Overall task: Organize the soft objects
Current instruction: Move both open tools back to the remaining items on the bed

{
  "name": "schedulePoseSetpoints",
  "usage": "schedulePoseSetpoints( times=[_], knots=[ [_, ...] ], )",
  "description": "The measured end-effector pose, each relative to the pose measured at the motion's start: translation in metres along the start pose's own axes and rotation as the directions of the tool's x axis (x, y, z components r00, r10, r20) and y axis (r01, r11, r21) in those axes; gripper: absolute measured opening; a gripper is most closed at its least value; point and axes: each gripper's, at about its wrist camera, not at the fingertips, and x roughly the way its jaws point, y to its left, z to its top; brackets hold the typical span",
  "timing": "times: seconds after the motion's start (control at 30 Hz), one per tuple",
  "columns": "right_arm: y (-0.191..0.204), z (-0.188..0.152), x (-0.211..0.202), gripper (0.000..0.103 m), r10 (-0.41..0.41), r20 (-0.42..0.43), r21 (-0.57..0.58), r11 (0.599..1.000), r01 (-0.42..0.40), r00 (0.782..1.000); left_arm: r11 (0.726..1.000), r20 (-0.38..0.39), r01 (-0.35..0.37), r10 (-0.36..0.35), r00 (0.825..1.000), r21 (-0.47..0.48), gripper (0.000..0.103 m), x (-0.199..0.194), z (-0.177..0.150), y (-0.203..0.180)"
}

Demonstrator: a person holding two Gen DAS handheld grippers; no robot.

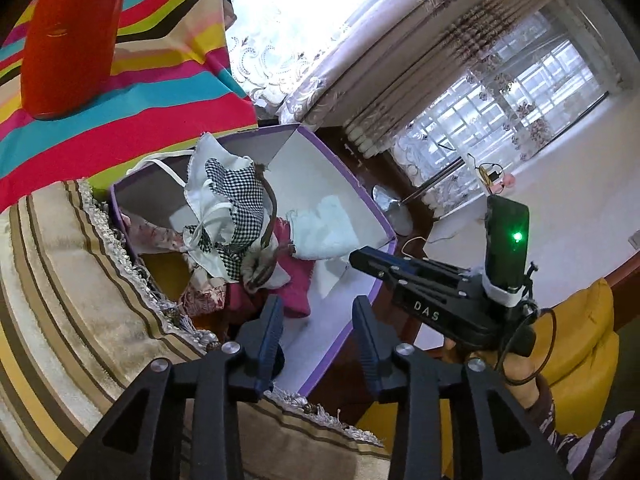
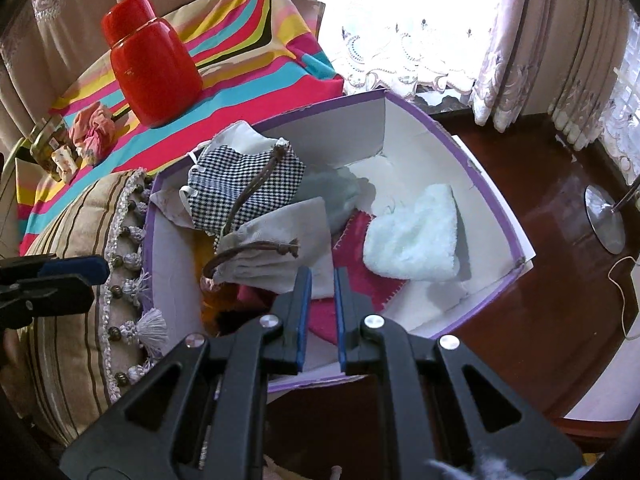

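We list a box [image 2: 472, 152] at frame centre in the right wrist view, standing on the desk [image 2: 532, 208]. In it: a checked pouch [image 2: 256, 180] at upper left, a drawstring bag [image 2: 276, 248] just below and overlapping it, a towel [image 2: 412, 240] to the right, lying on a cloth [image 2: 352, 252]. Left of the box, touching it, we note a cushion [image 2: 68, 240]. Behind, at upper left, a jar [image 2: 156, 64] stands on a striped cloth [image 2: 248, 76].

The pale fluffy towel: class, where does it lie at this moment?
In the right wrist view the pale fluffy towel lies inside the purple-edged box, towards its right wall, partly over a pink cloth.
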Motion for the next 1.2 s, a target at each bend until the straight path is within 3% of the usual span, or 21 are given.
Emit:
schedulePoseSetpoints(
  times=[0.27, 0.53, 0.7, 0.77, 0.83, 0.9, 1.2],
  knots=[
    [0.016, 0.002, 0.001, 0.015, 0.033, -0.002, -0.022, 0.999, -0.033, 0.999, 0.999, 0.056, -0.019, 0.021, 0.998, -0.027, 0.038, -0.017, 0.003, 0.01],
    [0.054, 0.012, 0.002, 0.015, 0.086, 0.015, -0.083, 0.993, -0.084, 0.996, 0.991, 0.148, -0.114, 0.124, 0.981, -0.073, 0.038, -0.051, 0.007, 0.038],
    [0.088, 0.022, -0.002, 0.016, 0.133, 0.046, -0.135, 0.983, -0.125, 0.99, 0.971, 0.21, -0.189, 0.217, 0.953, -0.146, 0.038, -0.082, 0.003, 0.072],
    [0.104, 0.027, -0.003, 0.023, 0.149, 0.057, -0.159, 0.977, -0.139, 0.987, 0.961, 0.228, -0.209, 0.248, 0.942, -0.182, 0.038, -0.094, 0.0, 0.085],
    [0.12, 0.032, -0.004, 0.044, 0.157, 0.066, -0.188, 0.972, -0.142, 0.985, 0.952, 0.241, -0.221, 0.271, 0.932, -0.213, 0.038, -0.103, -0.004, 0.097],
    [0.135, 0.035, -0.004, 0.058, 0.159, 0.075, -0.213, 0.967, -0.14, 0.984, 0.94, 0.257, -0.228, 0.293, 0.921, -0.252, 0.038, -0.115, -0.01, 0.112],
    [0.199, 0.053, 0.008, 0.059, 0.209, 0.054, -0.29, 0.939, -0.185, 0.976, 0.875, 0.298, -0.28, 0.411, 0.861, -0.395, 0.038, -0.162, -0.027, 0.165]
  ],
)
